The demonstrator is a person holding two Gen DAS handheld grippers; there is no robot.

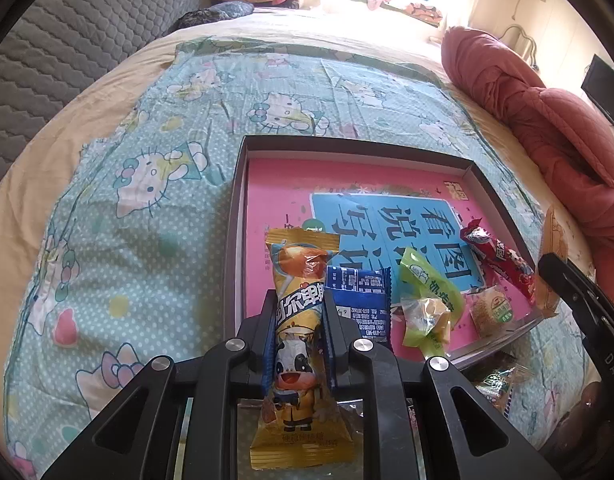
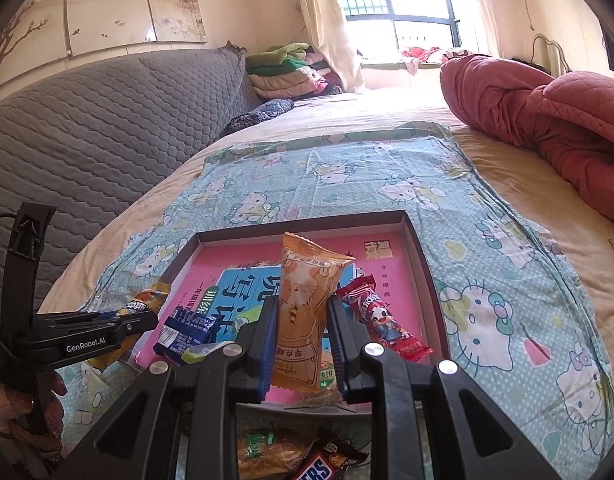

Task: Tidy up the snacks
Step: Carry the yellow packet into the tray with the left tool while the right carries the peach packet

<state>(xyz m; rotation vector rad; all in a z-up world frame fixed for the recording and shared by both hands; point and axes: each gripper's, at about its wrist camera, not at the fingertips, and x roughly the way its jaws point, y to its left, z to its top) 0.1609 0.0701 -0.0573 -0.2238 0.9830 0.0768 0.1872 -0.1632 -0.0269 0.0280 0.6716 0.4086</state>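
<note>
I am holding one snack in each claw, both over the near end of the shallow box that is lying on the cartoon-cat cloth spread across the bed. My left claw is clamped on a yellow cow-print packet, a long crimped wrapper standing nearly upright between the blue pads, its top printed with an orange picture and its bottom seam hanging below the jaws. My right claw is clamped on an orange cat-print packet, a puffy pillow-shaped bag with serrated ends, also upright.

I am judging the job to be partway along. Several snacks are already lying inside the box on its pink printed floor: a blue packet, a green twisted-wrap sweet, a long red packet and a small clear-wrapped biscuit, all crowding the near end while the far half is staying bare. The two packets I am gripping are not yet set down. More is waiting outside the box: in the right wrist view a brown chocolate bar and a bread-like wrapped piece are lying on the cloth just under my claw, so a few more trips seem to be left.
</note>
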